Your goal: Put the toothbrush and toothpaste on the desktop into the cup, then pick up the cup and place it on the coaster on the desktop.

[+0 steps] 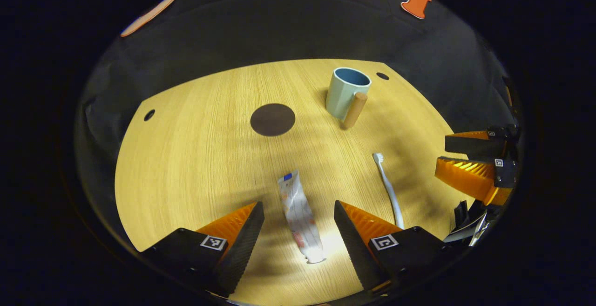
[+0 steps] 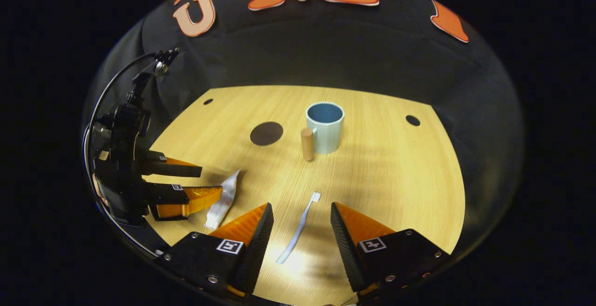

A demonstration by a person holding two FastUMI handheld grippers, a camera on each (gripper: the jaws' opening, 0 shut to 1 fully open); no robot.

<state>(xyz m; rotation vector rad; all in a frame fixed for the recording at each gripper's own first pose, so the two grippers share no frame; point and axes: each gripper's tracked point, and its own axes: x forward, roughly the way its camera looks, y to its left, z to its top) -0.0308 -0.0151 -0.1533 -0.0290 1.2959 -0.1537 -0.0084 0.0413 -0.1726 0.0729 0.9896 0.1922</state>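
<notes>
a: toothpaste [image 1: 300, 217] first. in your left gripper view, where is it?

b: flat on the desktop [image 1: 195, 157], lengthwise between the two fingers of your left gripper [image 1: 298, 213], touching neither. your jaws are wide apart, hovering over it with nothing in them.

a: and the rest in that view?

b: the toothbrush [image 1: 388, 188] lies just right of the tube, bristle end pointing far. the cup [image 1: 345, 91] stands upright at the far right, its wooden handle toward you. the dark round coaster [image 1: 273, 119] sits left of the cup, apart from it. at the right edge you see your right gripper [image 1: 447, 157], fingers spread.

a: now your right gripper view.

b: the toothbrush [image 2: 299, 227] lies on the desktop [image 2: 396, 171] between the fingers of your right gripper [image 2: 301, 217], untouched; jaws apart, empty. the cup [image 2: 325, 126] stands far ahead, handle on its left, and the coaster [image 2: 266, 133] is left of it. at the left your left gripper [image 2: 205, 182] hangs with its fingers parted, the toothpaste [image 2: 223, 199] just beside them on the wood. you cannot tell from here whether a finger touches the tube.
</notes>
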